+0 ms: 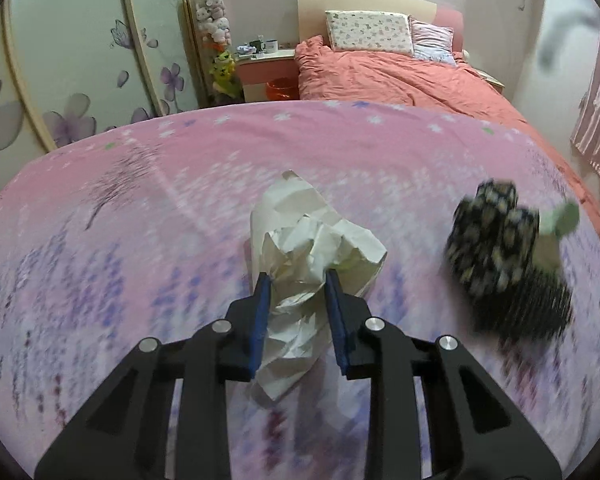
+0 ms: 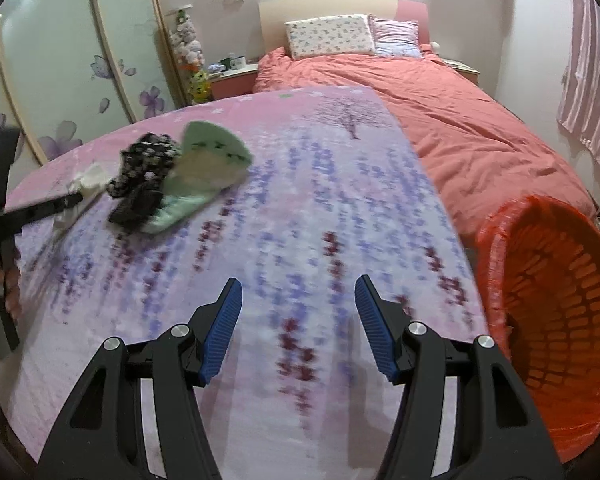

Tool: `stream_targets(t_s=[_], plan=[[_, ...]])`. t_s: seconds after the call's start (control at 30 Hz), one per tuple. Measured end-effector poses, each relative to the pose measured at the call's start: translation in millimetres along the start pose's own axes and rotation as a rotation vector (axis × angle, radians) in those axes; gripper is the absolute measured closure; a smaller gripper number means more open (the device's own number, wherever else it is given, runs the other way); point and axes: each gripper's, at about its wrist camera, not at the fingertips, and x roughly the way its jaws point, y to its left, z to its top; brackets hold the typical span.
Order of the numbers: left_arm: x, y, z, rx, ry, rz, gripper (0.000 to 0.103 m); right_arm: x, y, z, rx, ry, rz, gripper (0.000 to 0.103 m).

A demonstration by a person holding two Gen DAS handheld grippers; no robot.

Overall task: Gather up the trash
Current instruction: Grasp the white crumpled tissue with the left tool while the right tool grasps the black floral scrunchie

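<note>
A crumpled white paper (image 1: pixel 312 248) lies on a pink and lilac flowered sheet (image 1: pixel 140 220). My left gripper (image 1: pixel 296 276) is shut on it, with a blue pad pressed into each side of the wad. In the right wrist view the same paper (image 2: pixel 90 178) shows at the far left, at the tip of the left gripper's black frame. My right gripper (image 2: pixel 298 284) stands open over the sheet (image 2: pixel 300 200) with nothing between its fingers. An orange mesh basket (image 2: pixel 572 320) with an orange liner stands just right of it, mouth tilted toward the camera.
A dark floral cloth (image 1: pixel 492 248) and a pale green fabric piece (image 2: pixel 212 152) lie right of the paper. Beyond the sheet is a bed with a coral duvet (image 2: pixel 460 120) and pillows. A nightstand (image 1: pixel 264 68) and flowered wardrobe doors stand at the left.
</note>
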Motion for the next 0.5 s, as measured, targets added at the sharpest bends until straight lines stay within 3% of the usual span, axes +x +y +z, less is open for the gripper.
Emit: stream_targets(t_s=[0.1,0.37,0.5], plan=[[-5,8,-14,0.036,-0.016,0.039,0.072,5,17,11,0.012,-0.005,0.058,0.044],[0,25,-14,-0.038,0.008,-0.021,0.071,36,82,59,0.013,-0.043,0.204,0.046],[1,29,-15,-0.052,0.01,-0.037,0.071,62,104,78,0.034,-0.013,0.216,0.047]])
